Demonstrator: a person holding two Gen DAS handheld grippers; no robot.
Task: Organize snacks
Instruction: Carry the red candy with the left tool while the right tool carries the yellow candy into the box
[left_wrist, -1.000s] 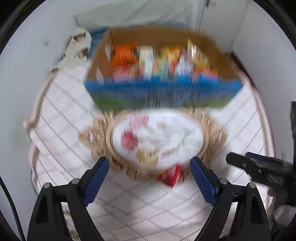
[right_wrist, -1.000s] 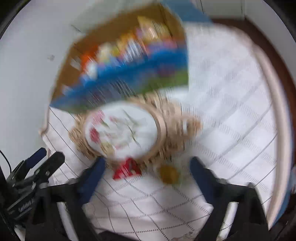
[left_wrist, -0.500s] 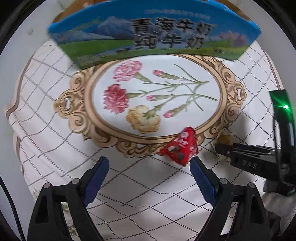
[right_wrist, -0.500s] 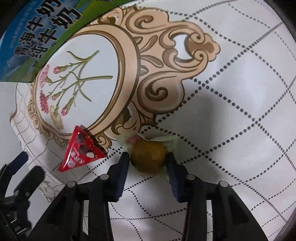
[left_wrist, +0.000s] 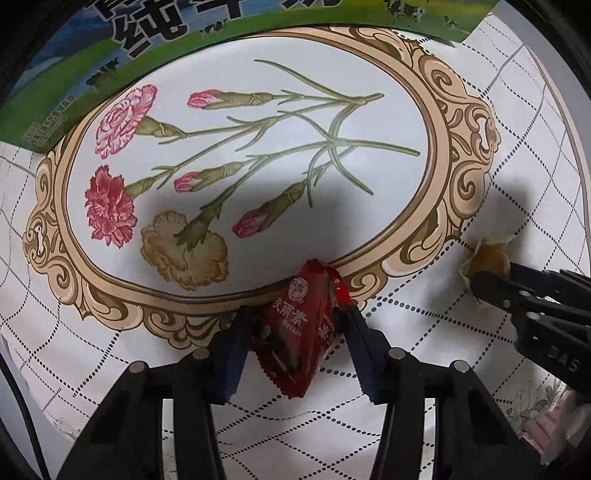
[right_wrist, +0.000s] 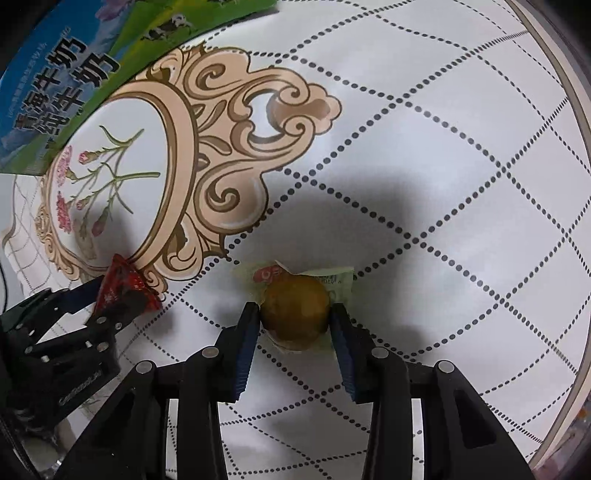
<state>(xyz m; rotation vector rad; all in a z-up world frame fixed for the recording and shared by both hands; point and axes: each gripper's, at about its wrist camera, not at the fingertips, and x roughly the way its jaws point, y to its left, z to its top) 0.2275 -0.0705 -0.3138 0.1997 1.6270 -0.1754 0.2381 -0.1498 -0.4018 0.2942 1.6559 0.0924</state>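
Observation:
A red triangular snack packet (left_wrist: 297, 332) lies on the tablecloth at the edge of the printed flower medallion. My left gripper (left_wrist: 295, 334) is shut on it, a pad on each side. It also shows in the right wrist view (right_wrist: 122, 290) between the left gripper's fingers (right_wrist: 79, 299). A round brown snack in a clear wrapper (right_wrist: 295, 312) lies to its right. My right gripper (right_wrist: 294, 325) is shut on it. That snack also shows in the left wrist view (left_wrist: 487, 258) at the tip of my right gripper's fingers (left_wrist: 517, 291).
A blue and green milk carton box (left_wrist: 92, 74) stands at the far side of the table, also in the right wrist view (right_wrist: 66, 74). The white quilted tablecloth (right_wrist: 424, 166) covers a round table whose edge (right_wrist: 576, 110) curves along the right.
Both grippers came down close to the table. The left gripper went from open to shut on the red packet. The right gripper tightened on the brown snack.

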